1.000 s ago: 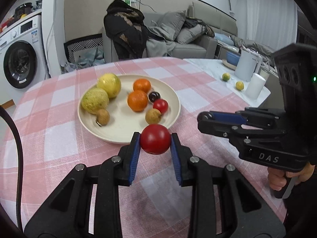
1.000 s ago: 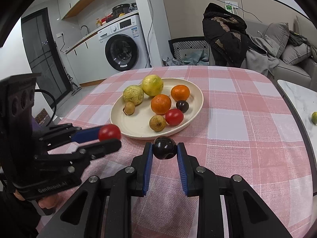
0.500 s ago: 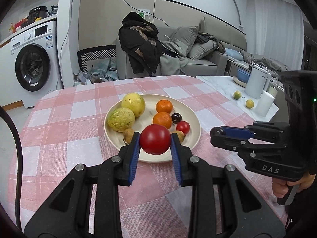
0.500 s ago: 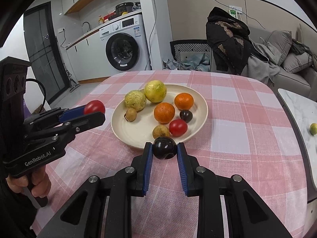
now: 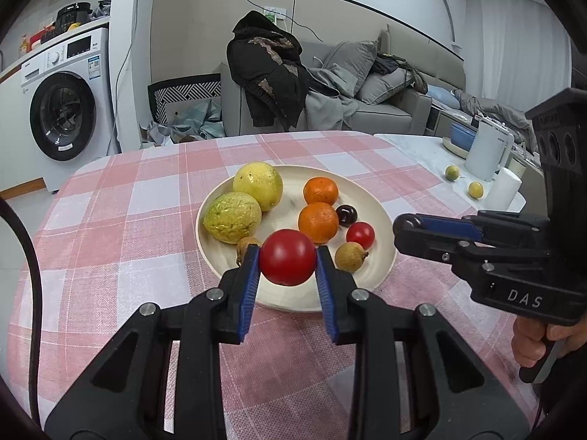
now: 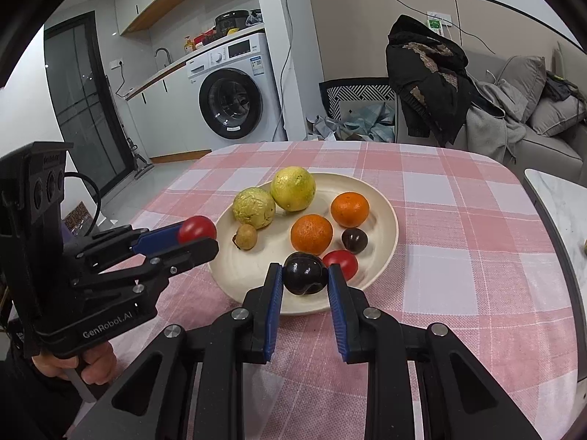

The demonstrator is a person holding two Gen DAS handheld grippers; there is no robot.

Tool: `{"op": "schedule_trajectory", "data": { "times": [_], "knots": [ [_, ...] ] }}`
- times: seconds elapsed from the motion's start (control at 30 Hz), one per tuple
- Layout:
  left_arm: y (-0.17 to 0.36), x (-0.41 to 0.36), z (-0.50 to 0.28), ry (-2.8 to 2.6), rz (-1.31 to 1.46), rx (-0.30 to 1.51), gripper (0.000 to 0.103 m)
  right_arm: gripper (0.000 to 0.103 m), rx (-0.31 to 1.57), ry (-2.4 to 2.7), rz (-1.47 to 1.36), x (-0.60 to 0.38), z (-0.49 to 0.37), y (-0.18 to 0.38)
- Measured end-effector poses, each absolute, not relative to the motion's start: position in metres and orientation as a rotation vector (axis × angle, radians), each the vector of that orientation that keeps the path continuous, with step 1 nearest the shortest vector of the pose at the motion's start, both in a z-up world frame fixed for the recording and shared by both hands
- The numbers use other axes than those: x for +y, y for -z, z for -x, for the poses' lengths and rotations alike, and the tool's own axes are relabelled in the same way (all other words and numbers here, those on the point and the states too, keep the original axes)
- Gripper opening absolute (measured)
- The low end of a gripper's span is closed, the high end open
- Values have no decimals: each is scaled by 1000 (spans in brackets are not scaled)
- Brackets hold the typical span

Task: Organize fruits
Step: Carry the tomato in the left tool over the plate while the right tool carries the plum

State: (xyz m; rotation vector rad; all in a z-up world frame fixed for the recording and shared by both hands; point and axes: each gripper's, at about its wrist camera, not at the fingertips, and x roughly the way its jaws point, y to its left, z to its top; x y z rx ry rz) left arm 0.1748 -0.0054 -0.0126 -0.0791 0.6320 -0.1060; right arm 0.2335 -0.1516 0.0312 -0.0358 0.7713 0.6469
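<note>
Left gripper (image 5: pixel 288 262) clamped on a red tomato (image 5: pixel 288 262), blue pads pressed to both its sides. Right gripper (image 6: pixel 305 278) clamped likewise on a dark plum (image 6: pixel 305 278). Both round, so no long axis or heading to tell.

Since a second ago: both carried in over the near rim of the cream plate (image 5: pixel 381 220); back then held short of it, above the pink checked tablecloth (image 5: pixel 110 220). Grips unchanged.

On the plate: two yellow-green fruits (image 5: pixel 258 185) touching at the far left rim, two oranges (image 5: pixel 318 222) near the middle, a second dark plum (image 5: pixel 346 215) and a small red tomato (image 5: pixel 360 234) toward the right edge, two small brown fruits (image 5: pixel 350 256) at the near side. Plate near the middle of the table.
</note>
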Motion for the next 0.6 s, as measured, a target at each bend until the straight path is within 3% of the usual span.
{"op": "schedule_trajectory", "data": {
  "times": [0.6],
  "knots": [
    [29, -4, -198, 98, 99, 661, 27, 26, 816, -663, 35, -131, -255, -11]
  ]
}}
